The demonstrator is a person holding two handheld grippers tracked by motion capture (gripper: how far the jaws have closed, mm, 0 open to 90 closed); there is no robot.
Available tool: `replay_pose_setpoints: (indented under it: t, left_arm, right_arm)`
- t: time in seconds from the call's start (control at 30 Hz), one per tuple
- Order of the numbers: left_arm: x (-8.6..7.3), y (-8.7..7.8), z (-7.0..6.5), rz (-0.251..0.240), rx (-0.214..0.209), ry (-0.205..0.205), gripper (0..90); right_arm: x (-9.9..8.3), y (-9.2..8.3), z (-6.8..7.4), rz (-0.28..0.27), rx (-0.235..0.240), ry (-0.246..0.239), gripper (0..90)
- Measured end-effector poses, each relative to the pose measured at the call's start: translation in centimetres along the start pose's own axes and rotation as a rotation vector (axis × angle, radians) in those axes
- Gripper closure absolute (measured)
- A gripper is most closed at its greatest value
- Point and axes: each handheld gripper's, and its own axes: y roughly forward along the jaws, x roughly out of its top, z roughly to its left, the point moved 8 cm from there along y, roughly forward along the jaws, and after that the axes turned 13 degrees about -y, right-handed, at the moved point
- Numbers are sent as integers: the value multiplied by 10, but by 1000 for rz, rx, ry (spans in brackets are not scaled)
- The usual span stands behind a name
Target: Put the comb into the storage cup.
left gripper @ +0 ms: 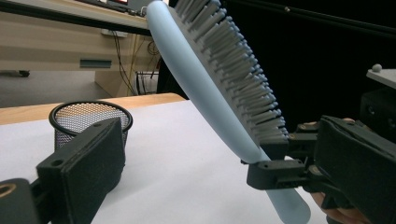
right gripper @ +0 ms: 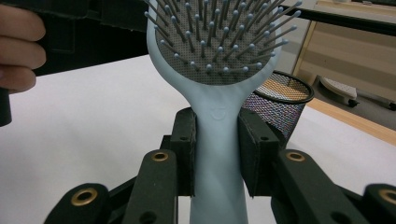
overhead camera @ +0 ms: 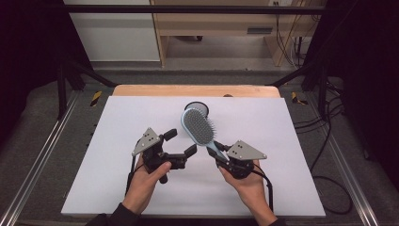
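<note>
Right gripper [overhead camera: 218,151]: jaws clamped on the handle of the hairbrush [overhead camera: 198,126].
Hairbrush: lifted off the table [overhead camera: 117,188], head tilted toward the far side.
Left gripper [overhead camera: 180,142]: jaws wide apart, holding nothing.
Mesh cup [overhead camera: 197,107]: far centre, apparently just behind the brush head.

Text: none that can be read.
Brush [right gripper: 217,135]: a small embossed mark sits on the neck, just above the handle; too faint to make out as letters.
Floor tape [overhead camera: 96,98]: yellow and black stripes, a warning marking without words.
</note>
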Motion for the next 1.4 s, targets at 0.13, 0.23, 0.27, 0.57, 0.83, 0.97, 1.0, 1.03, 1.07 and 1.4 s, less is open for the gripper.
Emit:
replay_pose_setpoints:
  t: [0.13,0.23,0.27,0.57,0.83,0.97,1.0,1.03,1.07,1.4]
  left_arm:
    - [4,1,-3,-5,-9,-12,20]
    - [7,3,-5,-8,-14,-32,20]
    - [7,3,-4,-9,-11,-33,20]
    - [7,9,-4,-17,-13,-52,23]
    - [7,15,-6,-17,-30,-97,48]
    - [9,17,-9,-14,-36,-111,84]
    - [9,18,-9,-7,-32,-116,102]
    - [9,18,-9,-7,-32,-116,117]
    - [8,18,-8,-1,-29,-125,133]
    - [6,20,-9,14,-44,-162,223]
  right_arm:
    - [0,0,3,-1,3,-3,697]
    - [0,0,5,-2,7,-4,697]
    - [0,0,6,-3,7,-5,697]
    - [2,0,9,-7,14,-16,696]
    - [2,1,11,-7,14,-18,697]
    - [2,1,12,-7,16,-22,697]
    - [2,1,13,-8,18,-23,696]
    - [2,1,13,-8,18,-23,696]
    - [3,2,14,-8,17,-23,697]
    - [3,3,17,-3,21,-42,697]
